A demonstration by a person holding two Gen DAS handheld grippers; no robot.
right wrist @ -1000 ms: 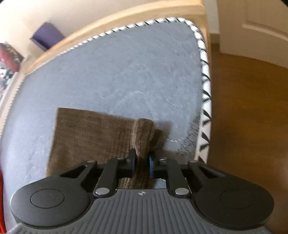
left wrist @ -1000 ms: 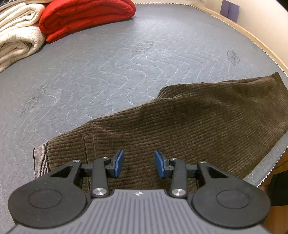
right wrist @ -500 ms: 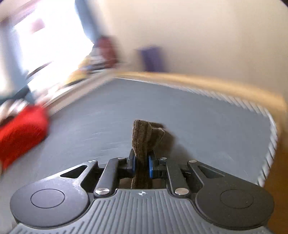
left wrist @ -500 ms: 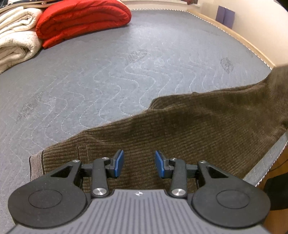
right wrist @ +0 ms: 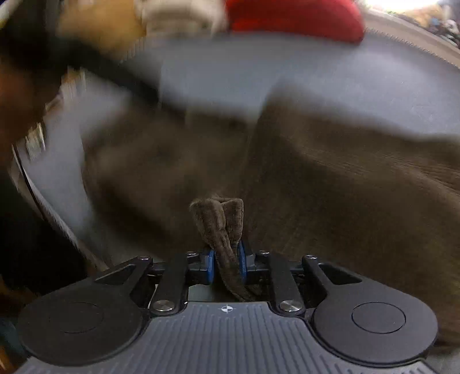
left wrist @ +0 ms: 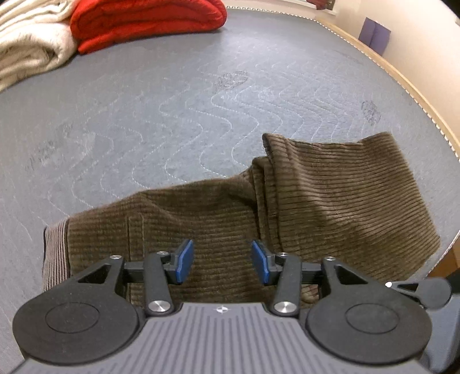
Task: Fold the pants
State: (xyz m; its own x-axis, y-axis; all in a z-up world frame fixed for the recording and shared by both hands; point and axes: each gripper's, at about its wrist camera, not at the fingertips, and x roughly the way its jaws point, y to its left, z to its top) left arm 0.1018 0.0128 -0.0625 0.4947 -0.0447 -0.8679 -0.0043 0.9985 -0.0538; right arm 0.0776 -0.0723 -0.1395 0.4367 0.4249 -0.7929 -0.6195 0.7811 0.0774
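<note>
Brown corduroy pants [left wrist: 316,201] lie on the grey quilted mattress [left wrist: 172,115] near its front edge, with the leg end folded back over the middle and the ribbed waistband [left wrist: 56,253] at the left. My left gripper [left wrist: 222,260] is open and empty, just above the pants' upper part. My right gripper [right wrist: 225,266] is shut on a bunched piece of the pants' leg end [right wrist: 220,221], held over the rest of the pants [right wrist: 345,187]; that view is motion-blurred.
A folded red blanket [left wrist: 143,20] and a cream blanket [left wrist: 28,49] lie at the mattress's far left. A wooden bed frame [left wrist: 402,83] runs along the right, with a wall behind it. The mattress edge [left wrist: 442,253] drops off at the lower right.
My right gripper has swung the leg end up and over toward the waistband side, folding the pants back on themselves. The left gripper stayed open and nearly still.
</note>
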